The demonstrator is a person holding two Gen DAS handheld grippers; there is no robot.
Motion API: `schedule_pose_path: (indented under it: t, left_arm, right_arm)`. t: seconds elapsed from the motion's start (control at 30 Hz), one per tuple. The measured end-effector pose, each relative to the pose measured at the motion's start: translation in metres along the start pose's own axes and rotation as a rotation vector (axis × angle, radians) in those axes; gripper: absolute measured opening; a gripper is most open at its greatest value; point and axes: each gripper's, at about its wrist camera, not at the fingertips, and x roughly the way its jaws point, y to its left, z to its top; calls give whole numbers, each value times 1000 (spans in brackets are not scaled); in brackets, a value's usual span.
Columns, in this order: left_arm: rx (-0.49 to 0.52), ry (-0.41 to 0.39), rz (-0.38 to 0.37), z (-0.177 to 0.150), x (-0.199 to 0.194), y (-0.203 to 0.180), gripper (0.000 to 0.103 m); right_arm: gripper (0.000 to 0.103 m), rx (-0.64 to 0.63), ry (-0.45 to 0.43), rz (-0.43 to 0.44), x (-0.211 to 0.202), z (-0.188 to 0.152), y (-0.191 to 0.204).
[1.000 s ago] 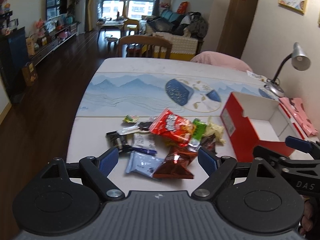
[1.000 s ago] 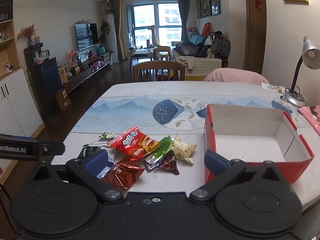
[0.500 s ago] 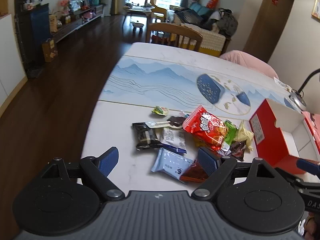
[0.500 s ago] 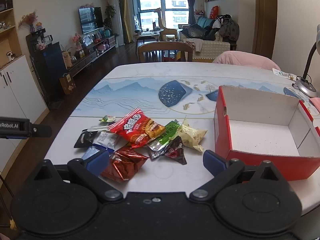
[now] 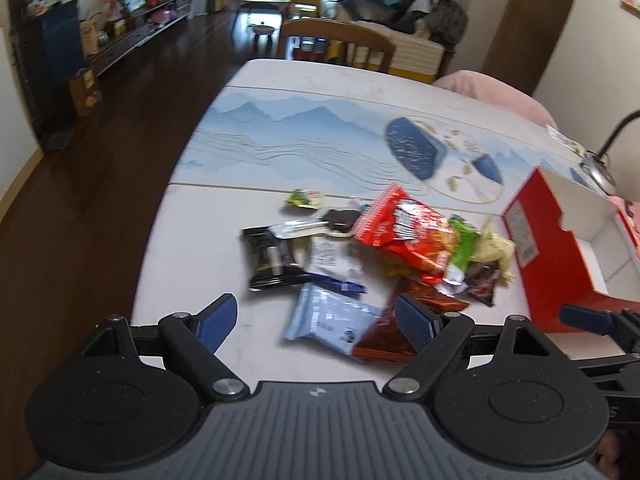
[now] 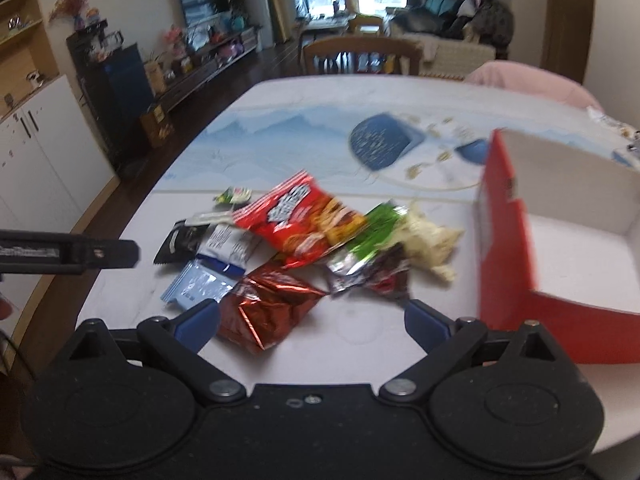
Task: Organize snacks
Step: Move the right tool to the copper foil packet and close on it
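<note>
A pile of snack packets lies on the white table: a red chip bag [image 5: 404, 232] [image 6: 298, 216], a light blue packet [image 5: 330, 316] [image 6: 198, 286], a black packet [image 5: 272, 256], a dark red foil packet [image 6: 268, 306], a green packet [image 6: 374, 228] and a pale yellow one [image 6: 430, 240]. An open red box [image 5: 560, 248] [image 6: 520, 240] with a white inside stands right of the pile. My left gripper [image 5: 316, 320] is open and empty, just short of the light blue packet. My right gripper [image 6: 312, 324] is open and empty, over the dark red foil packet.
The table [image 5: 200, 248] has a blue mountain-print runner [image 5: 304, 132] across its middle. A desk lamp [image 5: 604, 152] stands at the far right. A wooden chair [image 6: 360, 54] sits at the far end. The table's left edge drops to dark floor.
Both grippers have moved forward and down toward the snack pile. The packets now look larger and closer. Both stay open.
</note>
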Motion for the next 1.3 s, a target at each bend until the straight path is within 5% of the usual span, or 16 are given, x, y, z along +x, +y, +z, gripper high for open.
schedule_pose_path:
  t: [0.23,0.53,0.73,1.0,1.3]
  left_arm:
    - [-48,-4,75,-6,-6,25,87]
    - [-80,15,109,-16,-8,43,87]
    - [-62,13,96,-13,-3,41,87]
    - [103,-24,69,41,37,27,87]
    - [44,161,11,114,137,16,87]
  right_arm:
    - [99,156,115,22,54,10,8]
    - [98,232,179,-54,99,14,21]
    - [72,265,205,-32,105,12,15]
    - [56,208,191,13,95,9,4]
    - [51,113,149,71,69,5,-17]
